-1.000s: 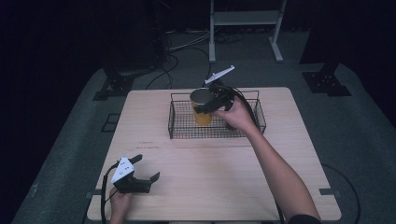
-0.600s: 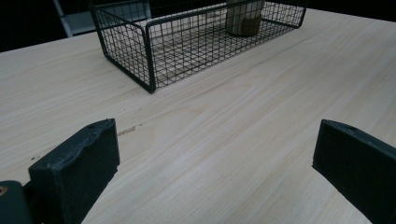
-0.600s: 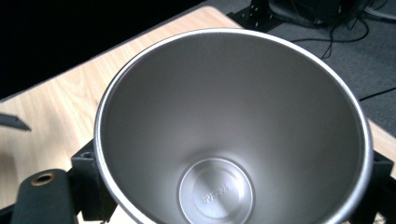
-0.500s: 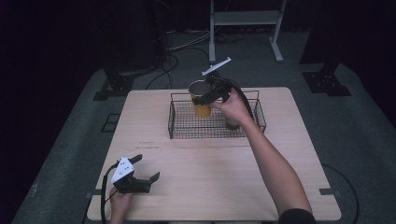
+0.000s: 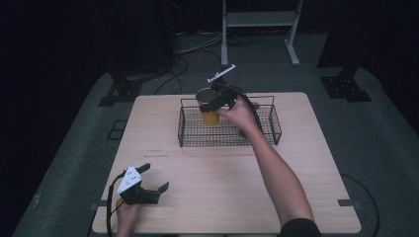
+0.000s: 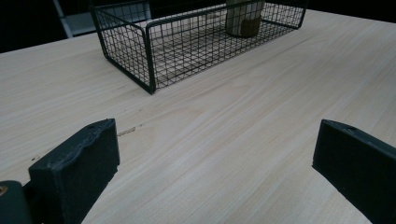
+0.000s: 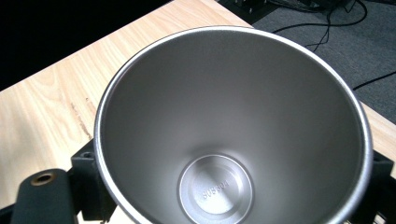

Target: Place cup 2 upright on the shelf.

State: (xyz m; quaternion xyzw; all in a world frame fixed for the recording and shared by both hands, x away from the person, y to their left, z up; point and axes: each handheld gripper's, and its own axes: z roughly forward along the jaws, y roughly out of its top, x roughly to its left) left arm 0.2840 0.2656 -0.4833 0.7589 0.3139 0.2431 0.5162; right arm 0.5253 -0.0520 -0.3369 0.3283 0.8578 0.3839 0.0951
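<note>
Since a second ago the right gripper has carried the yellow steel cup leftward over the wire basket. Nearest, the left gripper rests on the table, jaws wide apart and empty. Farther off, the right jaws clamp the cup's sides, apparently lifting it out; a second cup stands in the basket nearby.

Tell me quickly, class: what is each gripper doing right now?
Left gripper: open, holding nothing, low over the table.
Right gripper: shut on the orange steel-lined cup, over the wire basket.
</note>
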